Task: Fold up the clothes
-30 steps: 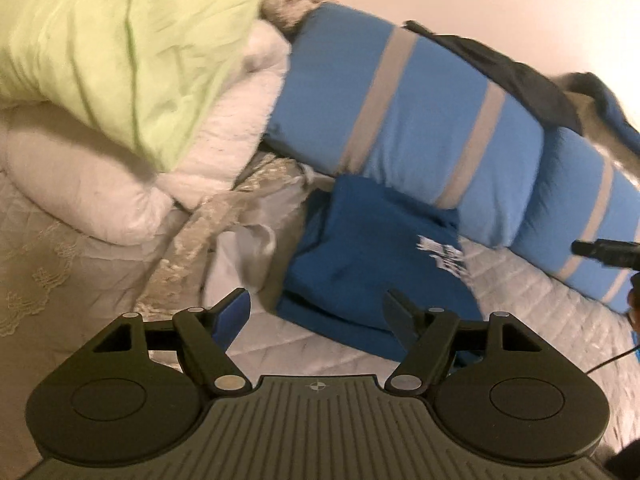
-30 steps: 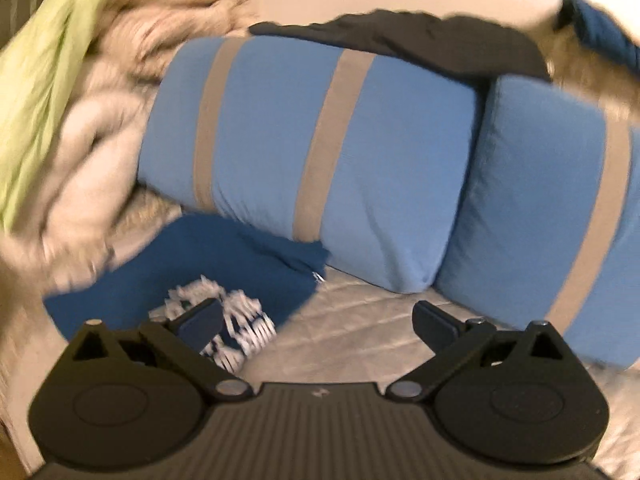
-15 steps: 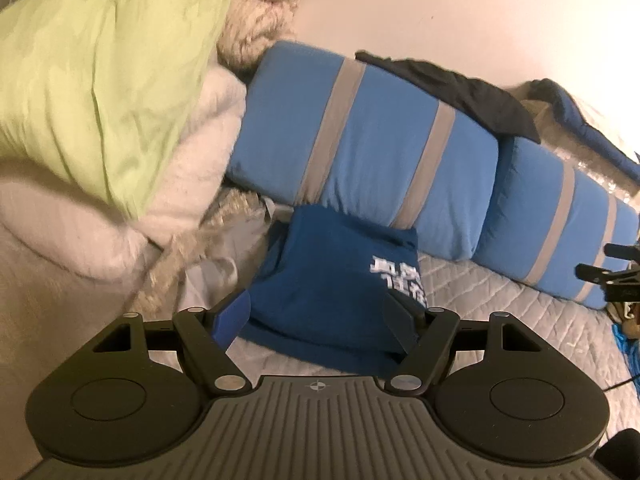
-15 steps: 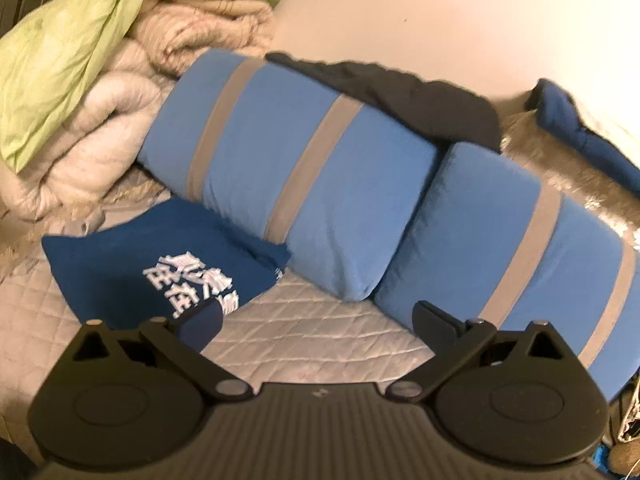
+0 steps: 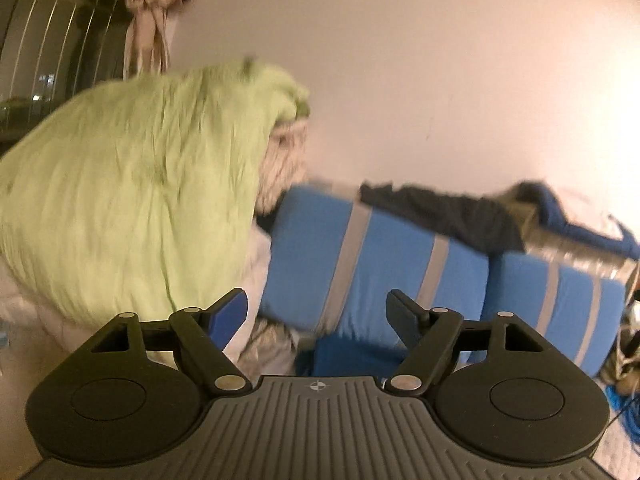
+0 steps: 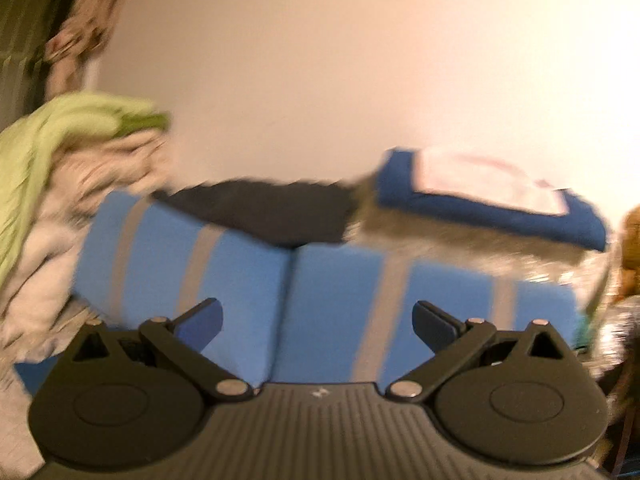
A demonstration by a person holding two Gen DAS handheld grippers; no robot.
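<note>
My left gripper [image 5: 316,312] is open and empty, raised and pointing at the wall above the pillows. Only the top edge of the folded dark blue shirt [image 5: 348,356] shows just beyond it, at the foot of the blue striped pillows [image 5: 380,264]. My right gripper [image 6: 318,318] is open and empty, facing the same pillows [image 6: 328,292]. A dark garment [image 6: 264,208] lies draped on top of the pillows; it also shows in the left wrist view [image 5: 444,212]. Both views are blurred by motion.
A green duvet [image 5: 132,200] on a pile of white bedding [image 6: 52,240] stands at the left. A blue cloth with a pale sheet on it [image 6: 488,200] lies behind the pillows at the right. The bare wall [image 5: 420,80] fills the background.
Both grippers have tilted up and pulled back from the bed. The folded blue shirt has dropped almost out of view; the wall now fills the upper half of both views.
</note>
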